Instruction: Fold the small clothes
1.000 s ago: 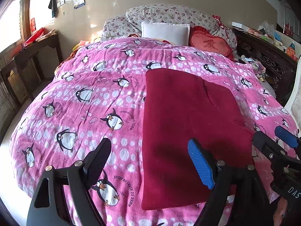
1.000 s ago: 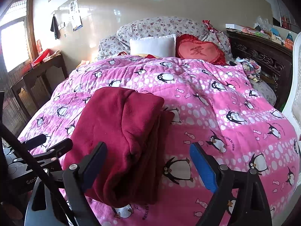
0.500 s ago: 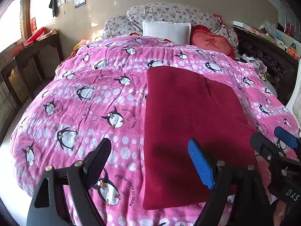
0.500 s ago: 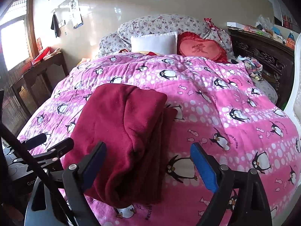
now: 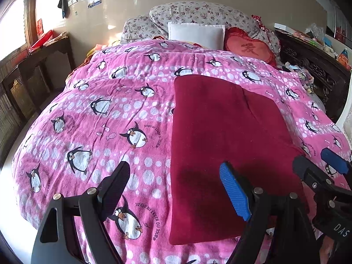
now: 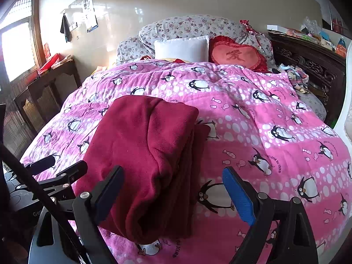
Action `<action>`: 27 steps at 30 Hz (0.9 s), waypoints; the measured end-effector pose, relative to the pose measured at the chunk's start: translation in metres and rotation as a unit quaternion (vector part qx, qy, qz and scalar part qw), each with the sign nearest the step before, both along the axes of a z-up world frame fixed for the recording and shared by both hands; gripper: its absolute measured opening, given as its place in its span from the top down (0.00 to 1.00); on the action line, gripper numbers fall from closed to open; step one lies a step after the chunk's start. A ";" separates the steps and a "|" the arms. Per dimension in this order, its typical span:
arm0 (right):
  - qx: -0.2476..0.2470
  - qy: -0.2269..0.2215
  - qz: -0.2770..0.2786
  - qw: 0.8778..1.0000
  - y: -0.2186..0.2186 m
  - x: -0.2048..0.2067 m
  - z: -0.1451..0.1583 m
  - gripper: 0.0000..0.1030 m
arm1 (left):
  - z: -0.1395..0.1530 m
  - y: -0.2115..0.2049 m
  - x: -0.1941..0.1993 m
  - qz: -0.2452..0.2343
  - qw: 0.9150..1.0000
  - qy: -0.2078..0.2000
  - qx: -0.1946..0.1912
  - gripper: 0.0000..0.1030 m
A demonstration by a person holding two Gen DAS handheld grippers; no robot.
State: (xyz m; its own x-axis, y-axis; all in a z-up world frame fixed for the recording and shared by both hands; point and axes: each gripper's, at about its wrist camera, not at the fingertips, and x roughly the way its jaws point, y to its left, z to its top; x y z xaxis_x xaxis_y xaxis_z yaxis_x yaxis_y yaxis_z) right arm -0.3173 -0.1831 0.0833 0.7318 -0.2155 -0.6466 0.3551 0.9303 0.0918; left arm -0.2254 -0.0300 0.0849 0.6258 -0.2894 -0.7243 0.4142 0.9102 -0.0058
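Both grippers' open jaws hover above the folded red garment (image 5: pixel 220 132)

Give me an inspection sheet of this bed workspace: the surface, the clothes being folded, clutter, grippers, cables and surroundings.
Surface: pink penguin blanket spread over the bed, lightly wrinkled.
Job's things: dark red garment lying folded in layers on the blanket, near the bed's foot; no gripper touching it.
Clutter: small heap of mixed cloth at the bed's far right edge.
Grippers: left gripper open, nothing between its jaws; right gripper open, hanging above the garment's near end.
Cables: one dark strand crossing the right wrist view's lower left; what it is cannot be told.
Surroundings: floral pillows, white pillow, red heart cushion, carved dark headboard, wooden side table, bright window at left.
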 end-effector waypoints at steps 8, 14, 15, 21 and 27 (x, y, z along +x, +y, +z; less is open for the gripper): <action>0.001 0.001 0.001 1.000 0.000 0.001 -0.001 0.09 | -0.001 -0.003 0.000 -0.007 1.000 -0.002 0.005 0.19; 0.004 0.003 -0.004 1.000 -0.001 0.002 -0.003 0.09 | -0.004 -0.003 0.001 -0.007 1.000 0.002 0.007 0.19; 0.005 0.003 -0.004 1.000 -0.001 0.002 -0.003 0.09 | -0.004 -0.003 0.001 -0.006 1.000 0.001 0.008 0.19; 0.004 0.006 -0.001 1.000 -0.001 0.003 -0.004 0.09 | -0.004 -0.002 0.001 -0.005 1.000 0.001 0.008 0.19; 0.008 0.008 -0.002 1.000 -0.002 0.005 -0.006 0.09 | -0.004 -0.002 0.002 -0.004 1.000 0.000 0.007 0.19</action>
State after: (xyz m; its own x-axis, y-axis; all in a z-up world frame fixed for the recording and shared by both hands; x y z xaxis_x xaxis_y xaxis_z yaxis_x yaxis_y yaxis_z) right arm -0.3127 -0.1850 0.0771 0.7206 -0.2084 -0.6613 0.3603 0.9274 0.1004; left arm -0.2232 -0.0316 0.0804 0.6230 -0.2846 -0.7286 0.4215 0.9068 0.0062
